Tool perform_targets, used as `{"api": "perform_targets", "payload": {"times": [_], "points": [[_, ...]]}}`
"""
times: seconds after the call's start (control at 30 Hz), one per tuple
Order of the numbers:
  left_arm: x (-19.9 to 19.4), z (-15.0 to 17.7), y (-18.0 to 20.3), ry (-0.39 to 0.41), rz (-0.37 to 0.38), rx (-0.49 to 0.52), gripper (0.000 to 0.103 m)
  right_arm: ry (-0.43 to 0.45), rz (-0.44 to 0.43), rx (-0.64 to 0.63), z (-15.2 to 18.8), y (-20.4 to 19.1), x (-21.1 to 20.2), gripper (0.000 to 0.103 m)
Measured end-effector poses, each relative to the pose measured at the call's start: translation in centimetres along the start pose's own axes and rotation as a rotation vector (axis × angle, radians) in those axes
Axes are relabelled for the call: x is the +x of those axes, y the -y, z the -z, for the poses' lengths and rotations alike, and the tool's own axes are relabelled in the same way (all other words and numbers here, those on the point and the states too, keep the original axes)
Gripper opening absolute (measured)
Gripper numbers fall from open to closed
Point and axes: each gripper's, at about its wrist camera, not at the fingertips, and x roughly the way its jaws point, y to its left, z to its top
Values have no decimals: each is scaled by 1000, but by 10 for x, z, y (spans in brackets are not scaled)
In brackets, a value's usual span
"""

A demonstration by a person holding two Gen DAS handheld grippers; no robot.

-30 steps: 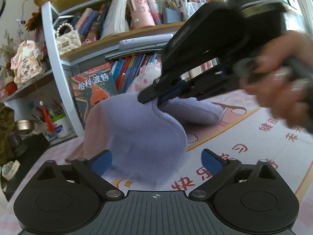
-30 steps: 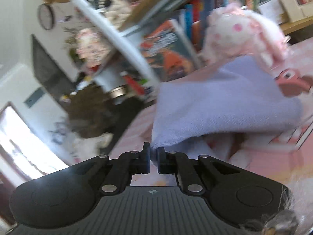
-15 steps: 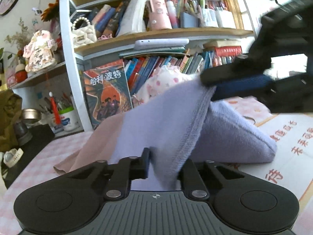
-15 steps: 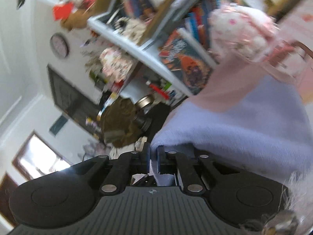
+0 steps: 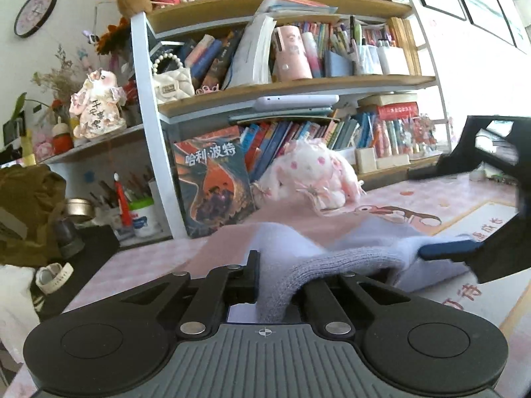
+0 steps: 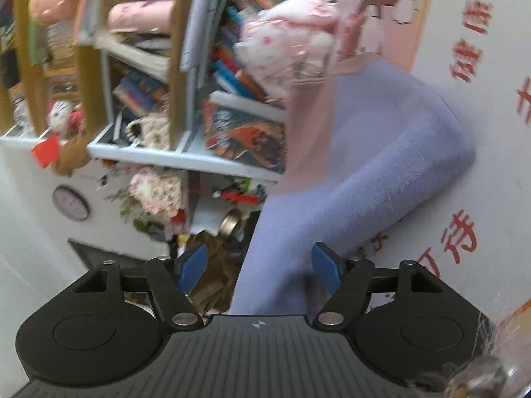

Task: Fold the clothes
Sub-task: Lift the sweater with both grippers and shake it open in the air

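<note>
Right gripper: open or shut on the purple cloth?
Open. In its own view the right gripper has its blue pads spread wide, and the purple cloth passes loosely between them.

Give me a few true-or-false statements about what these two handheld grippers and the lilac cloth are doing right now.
1. The left gripper is shut on the soft lilac knitted garment. True.
2. The right gripper is clamped tight on the garment. False: its jaws stand open, with the cloth between them.
3. A white plush toy with pink spots sits before the wooden bookshelf. True.
4. The garment is bright green. False: it is lilac.
</note>
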Motion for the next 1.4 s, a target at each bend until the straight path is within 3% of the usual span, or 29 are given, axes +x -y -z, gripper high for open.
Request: {"api": "perform_targets", "payload": {"times": [0.1, 0.27, 0.43, 0.5, 0.53, 0.57, 0.63, 0.73, 0.83, 1.03, 1.23, 1.4], "points": [[-11, 1, -1, 0, -3, 11, 3, 20, 38, 30, 2, 7, 4, 50], [-24, 0, 1, 7, 16, -4, 3, 55, 98, 24, 4, 16, 0, 5], [-33, -5, 3, 25, 36, -9, 3, 108, 41, 7, -6, 6, -19, 2], [-34, -7, 1, 25, 38, -14, 3, 73, 11, 38, -10, 3, -26, 7], [-35, -7, 1, 24, 40, -17, 3, 59, 22, 42, -11, 1, -30, 20], [-35, -5, 1, 20, 42, -20, 3, 46, 36, 45, -11, -1, -34, 50], [-38, -1, 1, 13, 43, -18, 3, 5, 60, 39, -3, -1, -38, 64], [-43, 7, 3, 2, 39, -1, 3, -58, 97, 30, 11, -1, -44, 70], [-51, 14, 1, 6, 33, 8, 3, -55, 121, 70, 14, 3, -36, 78], [-66, 28, -10, 25, 25, -6, 4, -41, 167, 155, 21, 10, -19, 79], [-67, 39, -21, 5, 13, -81, 4, -17, 223, 143, 39, 4, -21, 78], [-70, 44, -24, 19, 25, -92, 4, -90, 260, 145, 57, 5, -17, 78]]}}
